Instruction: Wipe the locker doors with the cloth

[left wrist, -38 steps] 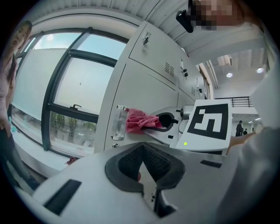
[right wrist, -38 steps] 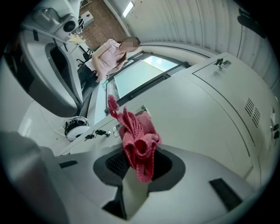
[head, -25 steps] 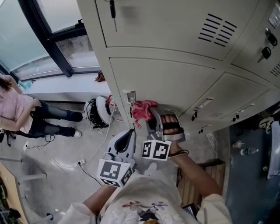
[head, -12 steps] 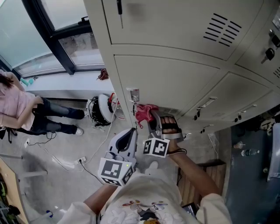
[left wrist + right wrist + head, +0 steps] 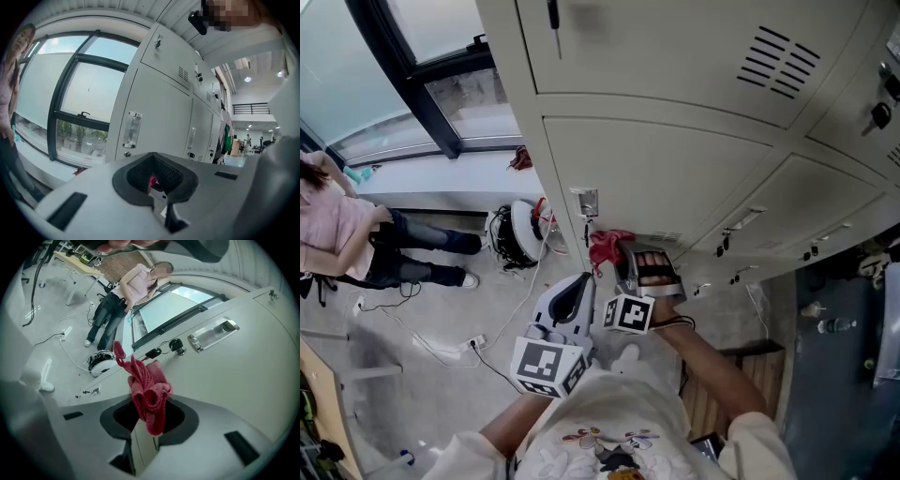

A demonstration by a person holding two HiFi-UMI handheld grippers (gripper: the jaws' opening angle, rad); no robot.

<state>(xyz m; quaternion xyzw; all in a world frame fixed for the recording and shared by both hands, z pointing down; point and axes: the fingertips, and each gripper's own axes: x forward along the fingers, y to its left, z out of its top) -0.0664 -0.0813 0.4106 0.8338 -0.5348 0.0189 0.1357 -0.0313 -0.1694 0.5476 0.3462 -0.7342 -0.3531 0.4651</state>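
Note:
A crumpled red cloth (image 5: 608,245) is pressed against a beige locker door (image 5: 675,178), just below the door's handle plate (image 5: 586,202). My right gripper (image 5: 623,255) is shut on the red cloth (image 5: 148,391), which bulges out of the jaws in front of the door (image 5: 248,380), near its handle (image 5: 213,335) and key (image 5: 152,353). My left gripper (image 5: 574,298) hangs lower and to the left, off the lockers. Its jaws are shut with nothing in them (image 5: 157,183), and it points at a locker door (image 5: 159,117) with a handle (image 5: 132,129).
A person in a pink top (image 5: 337,230) stands at the left by the window (image 5: 403,66). A cable reel (image 5: 520,234) and loose cables (image 5: 473,349) lie on the floor beside the lockers. More locker doors with keys (image 5: 874,112) run to the right.
My right gripper has slid the cloth a little down and left on the door. The left gripper has stayed where it was.

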